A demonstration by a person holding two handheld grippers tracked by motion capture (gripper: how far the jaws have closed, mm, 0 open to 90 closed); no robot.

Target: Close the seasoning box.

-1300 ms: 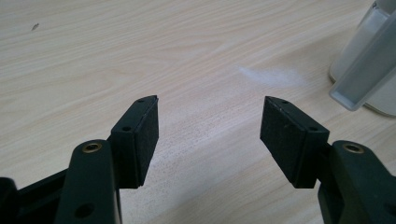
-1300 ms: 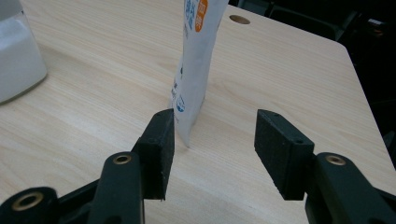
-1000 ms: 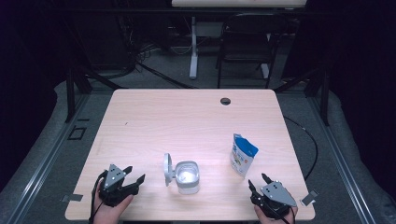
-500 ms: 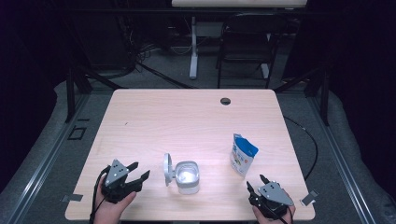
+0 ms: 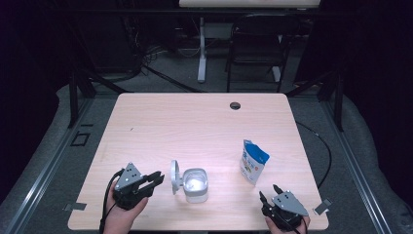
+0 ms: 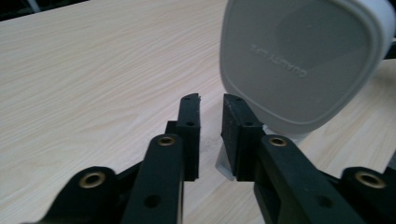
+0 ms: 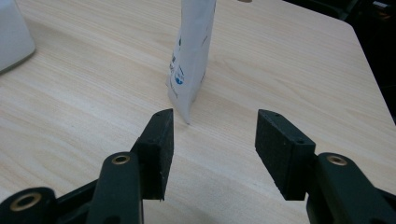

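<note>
The open white container (image 5: 196, 184) is standing near the worktop's (image 5: 195, 126) front edge, its raised lid (image 6: 299, 60) just ahead and right of your left gripper (image 6: 211, 100), whose jaws have just been closing on nothing, a narrow gap remaining. Your right gripper's (image 7: 214, 116) jaws are spread, facing the upright pouch (image 7: 192, 56).

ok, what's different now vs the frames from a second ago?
The left gripper has edged toward the open lid of the white container, and its jaws have just been closing; in the left gripper view a narrow gap remains, with nothing between them. The right gripper kept its place with jaws wide, nothing in them. Container and blue-and-white pouch stand where they did.
</note>
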